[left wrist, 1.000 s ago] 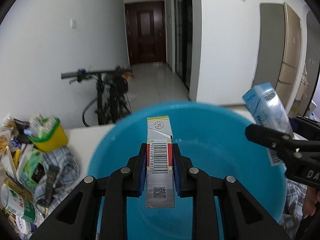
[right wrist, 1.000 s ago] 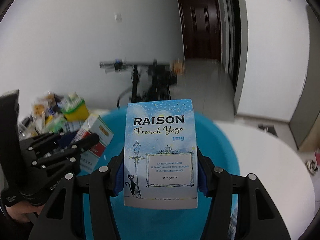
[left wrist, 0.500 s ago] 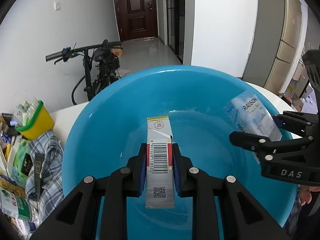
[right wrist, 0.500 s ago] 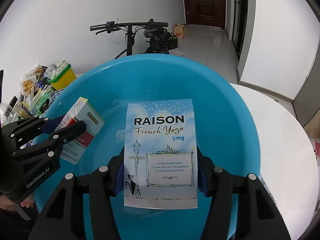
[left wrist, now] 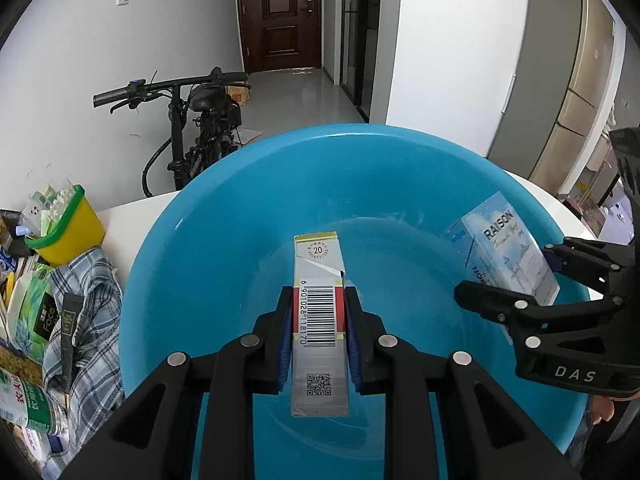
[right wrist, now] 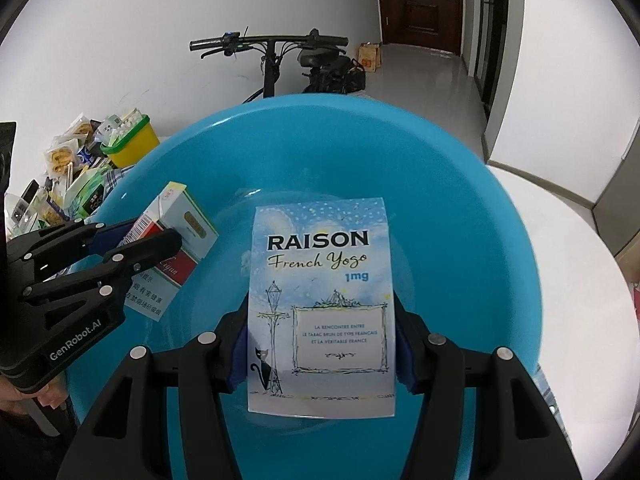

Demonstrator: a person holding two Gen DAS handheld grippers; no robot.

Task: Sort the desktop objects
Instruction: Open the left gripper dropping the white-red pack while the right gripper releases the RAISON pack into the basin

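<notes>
My left gripper (left wrist: 319,322) is shut on a red-and-white cigarette pack (left wrist: 319,276), barcode side up, held over the inside of a big blue basin (left wrist: 248,208). My right gripper (right wrist: 320,344) is shut on a light-blue RAISON pack (right wrist: 320,276) and holds it over the same basin (right wrist: 460,200). In the left wrist view the right gripper (left wrist: 516,284) and its pack (left wrist: 508,248) are at the right. In the right wrist view the left gripper (right wrist: 132,240) with its pack (right wrist: 180,224) is at the left.
The basin stands on a white round table (right wrist: 580,248). Left of it lie a plaid cloth (left wrist: 88,300), a yellow tub with a green rim (left wrist: 64,228), and a heap of packets (right wrist: 68,168). A bicycle (left wrist: 192,120) stands behind by the wall.
Both grippers have come down and forward with their packs, from above the basin's near rim to inside it. The basin now fills more of both views.
</notes>
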